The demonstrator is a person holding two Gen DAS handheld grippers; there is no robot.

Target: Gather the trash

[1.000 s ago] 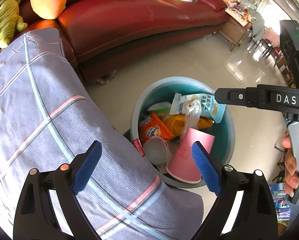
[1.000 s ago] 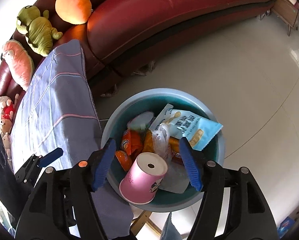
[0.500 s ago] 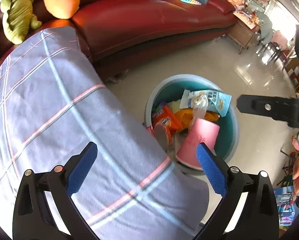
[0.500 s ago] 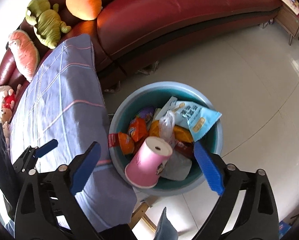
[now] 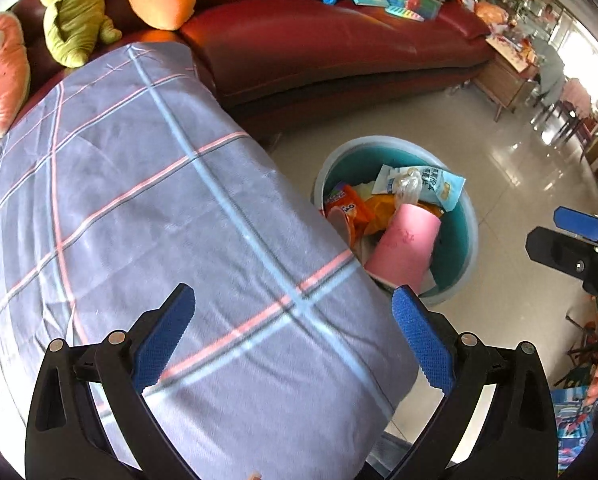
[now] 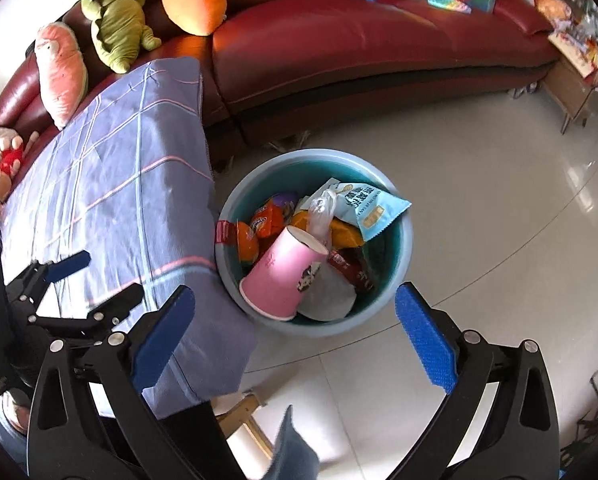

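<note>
**Visitor:** Where was the trash, and where were the two grippers?

**Onlooker:** The trash sat in a round teal bin (image 6: 399, 248) on the tiled floor (image 6: 479, 184), just beside the corner of a tabletop draped in a grey plaid cloth (image 5: 139, 200). A pink paper cup (image 6: 283, 276) lay tilted against the bin's near rim, mouth toward the rim and base pointing up and back toward the red sofa (image 6: 359, 40). Around it were orange snack wrappers (image 6: 259, 228) and a pale blue packet (image 6: 363, 204) poking over the far rim.

**Visitor:** Which gripper was nearer to it?

**Onlooker:** I'd say the right gripper (image 6: 295, 340). It hung above the floor with the bin straight ahead of it and a little below, the cup's rim near the middle of its gap. The left gripper (image 5: 295, 340) hovered over the cloth, with the bin ahead and off to its right, past the tabletop's corner.

**Visitor:** Were they holding anything?

**Onlooker:** No. Both sets of jaws stood wide apart and empty. No loose trash was visible on the cloth, so I judged the collecting nearly done.
</note>
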